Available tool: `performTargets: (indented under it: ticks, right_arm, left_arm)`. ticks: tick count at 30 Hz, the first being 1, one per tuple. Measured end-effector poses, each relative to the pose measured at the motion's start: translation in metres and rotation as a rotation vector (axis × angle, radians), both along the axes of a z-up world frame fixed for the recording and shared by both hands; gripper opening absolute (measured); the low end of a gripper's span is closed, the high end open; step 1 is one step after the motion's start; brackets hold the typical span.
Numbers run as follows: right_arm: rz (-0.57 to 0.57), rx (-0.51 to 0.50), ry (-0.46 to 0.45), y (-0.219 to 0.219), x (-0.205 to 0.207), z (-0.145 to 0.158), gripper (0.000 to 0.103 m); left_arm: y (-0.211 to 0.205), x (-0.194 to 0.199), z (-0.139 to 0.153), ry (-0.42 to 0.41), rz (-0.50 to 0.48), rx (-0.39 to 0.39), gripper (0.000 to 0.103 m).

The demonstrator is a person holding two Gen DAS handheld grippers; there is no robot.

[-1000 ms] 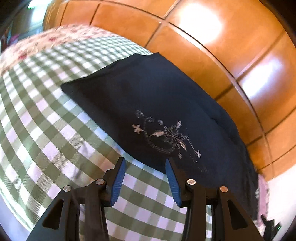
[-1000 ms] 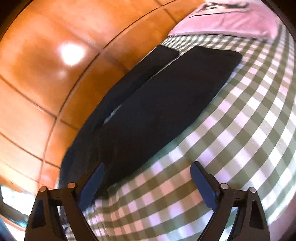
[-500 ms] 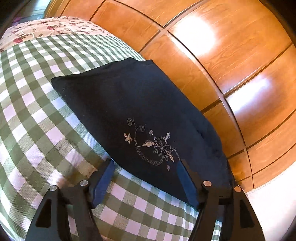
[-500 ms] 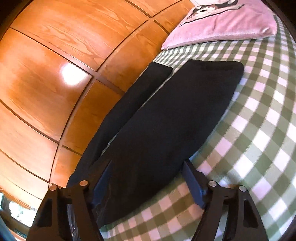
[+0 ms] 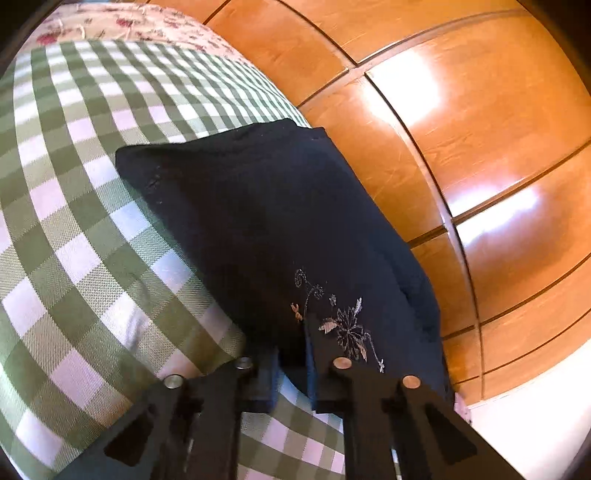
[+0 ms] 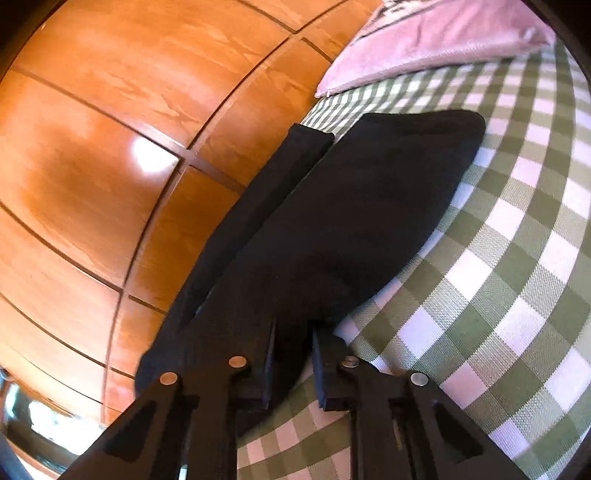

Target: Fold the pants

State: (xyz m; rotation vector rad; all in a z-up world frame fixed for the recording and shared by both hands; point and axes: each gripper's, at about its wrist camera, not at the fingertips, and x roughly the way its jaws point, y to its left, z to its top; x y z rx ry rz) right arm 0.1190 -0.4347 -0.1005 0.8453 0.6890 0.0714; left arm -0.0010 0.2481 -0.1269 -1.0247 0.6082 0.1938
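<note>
Dark navy pants (image 5: 277, 221) with a small embroidered flower (image 5: 343, 325) lie flat along the far edge of a green-and-white checked bedspread (image 5: 85, 229). My left gripper (image 5: 291, 354) is shut on the near edge of the pants beside the flower. In the right wrist view the two legs of the pants (image 6: 351, 206) stretch away toward a pink pillow. My right gripper (image 6: 291, 354) is shut on the near edge of the pants there.
A glossy orange wooden panel wall (image 5: 461, 129) runs right behind the pants. A pink pillow (image 6: 432, 40) lies at the far end in the right wrist view. A floral cover (image 5: 122, 22) lies at the far end in the left wrist view.
Both grippers moved forward to the near edge of the pants and went from wide open to shut on the fabric.
</note>
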Motion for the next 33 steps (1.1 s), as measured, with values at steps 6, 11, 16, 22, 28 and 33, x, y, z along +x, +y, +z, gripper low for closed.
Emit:
performTargets:
  ticks: [6,11,16,22,28,33]
  right_arm:
    - [-0.006,-0.025,-0.015,0.002,-0.002,0.003,0.012]
    - [-0.025,-0.044,-0.032,-0.001,-0.012,0.013,0.009]
    - [-0.023,-0.062,-0.056,-0.005,-0.027,0.023,0.009]
    - [-0.012,-0.070,-0.082,-0.010,-0.046,0.036,0.009]
    - [0.014,-0.078,-0.042,-0.013,-0.070,0.029,0.008]
    - [0.029,-0.097,-0.019,-0.016,-0.094,0.026,0.009]
  left_arm:
    - [-0.007,-0.005,0.008,0.016,0.000,0.060,0.007]
    - [-0.004,-0.022,0.020,-0.002,0.014,0.067,0.006]
    - [-0.005,-0.037,0.036,-0.017,0.015,0.082,0.006]
    - [-0.009,-0.058,0.047,-0.006,0.017,0.100,0.006]
    - [-0.012,-0.086,0.052,0.031,0.038,0.103,0.006]
    - [-0.017,-0.108,0.052,0.061,0.022,0.127,0.006]
